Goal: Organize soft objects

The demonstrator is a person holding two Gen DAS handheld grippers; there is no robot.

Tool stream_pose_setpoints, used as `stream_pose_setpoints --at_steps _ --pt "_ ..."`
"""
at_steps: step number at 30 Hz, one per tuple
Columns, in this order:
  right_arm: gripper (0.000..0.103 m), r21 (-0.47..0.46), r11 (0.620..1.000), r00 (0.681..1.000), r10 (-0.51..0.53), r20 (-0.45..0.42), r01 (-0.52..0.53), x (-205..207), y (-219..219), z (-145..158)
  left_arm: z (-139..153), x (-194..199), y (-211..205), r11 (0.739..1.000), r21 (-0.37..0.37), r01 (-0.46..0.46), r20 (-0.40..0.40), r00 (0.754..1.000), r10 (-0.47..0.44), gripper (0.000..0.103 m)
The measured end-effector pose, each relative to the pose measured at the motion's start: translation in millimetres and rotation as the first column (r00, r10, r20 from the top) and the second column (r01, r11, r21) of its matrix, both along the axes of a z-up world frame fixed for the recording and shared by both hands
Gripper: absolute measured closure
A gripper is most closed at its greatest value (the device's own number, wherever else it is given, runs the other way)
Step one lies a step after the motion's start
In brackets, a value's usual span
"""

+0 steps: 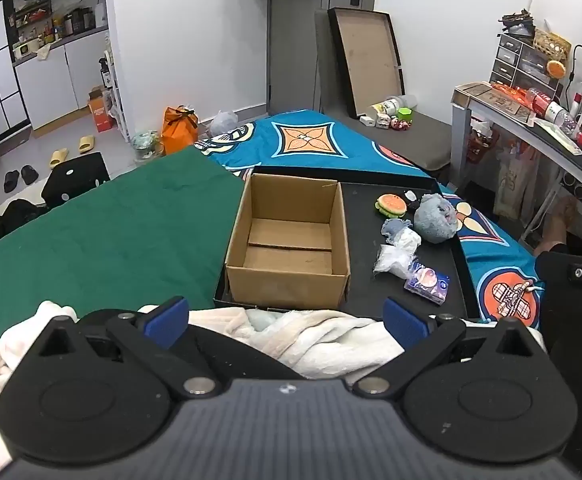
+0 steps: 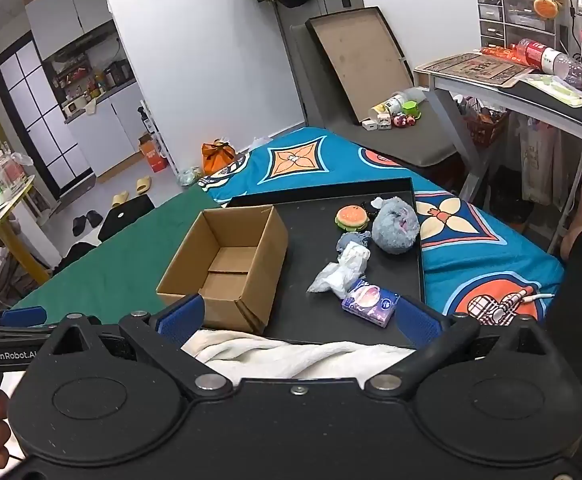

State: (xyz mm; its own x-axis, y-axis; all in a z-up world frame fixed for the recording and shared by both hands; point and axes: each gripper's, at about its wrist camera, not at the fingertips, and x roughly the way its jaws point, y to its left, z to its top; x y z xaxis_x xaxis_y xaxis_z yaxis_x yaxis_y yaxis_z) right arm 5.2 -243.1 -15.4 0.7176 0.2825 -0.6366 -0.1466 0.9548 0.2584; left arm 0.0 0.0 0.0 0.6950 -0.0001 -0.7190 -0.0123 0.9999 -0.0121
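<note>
An empty open cardboard box (image 1: 289, 242) (image 2: 227, 264) stands on the left of a black tray (image 1: 365, 208) (image 2: 303, 316). To its right lie a burger plush (image 1: 391, 205) (image 2: 351, 217), a grey fluffy ball (image 1: 437, 218) (image 2: 395, 226), a small blue-grey soft toy (image 1: 393, 227) (image 2: 353, 239), crumpled white plastic (image 1: 397, 256) (image 2: 341, 270) and a purple tissue pack (image 1: 427, 282) (image 2: 371, 300). My left gripper (image 1: 287, 322) is open and empty, short of the box. My right gripper (image 2: 299, 320) is open and empty, just short of the tissue pack.
A cream fleece blanket (image 1: 323, 338) (image 2: 291, 356) lies under both grippers. The tray sits on a bed with a green sheet (image 1: 103, 236) and a blue patterned cover (image 1: 311, 142). A cluttered desk (image 1: 539, 120) stands at the right. The left gripper shows at the left edge of the right wrist view (image 2: 23, 316).
</note>
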Motion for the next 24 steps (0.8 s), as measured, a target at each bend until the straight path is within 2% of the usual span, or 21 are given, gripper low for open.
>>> stream_pose_setpoints --at_steps 16,24 --pt "0.000 -0.004 1.000 1.000 0.000 0.010 0.000 2.2 -13.8 7.3 5.2 0.2 -7.2 1.000 -0.002 0.007 0.013 1.000 -0.007 0.001" --pt "0.000 -0.009 1.000 1.000 -0.004 0.014 0.005 -0.8 -3.4 -1.8 6.9 -1.1 -9.5 1.000 0.006 0.014 0.019 1.000 -0.014 0.001"
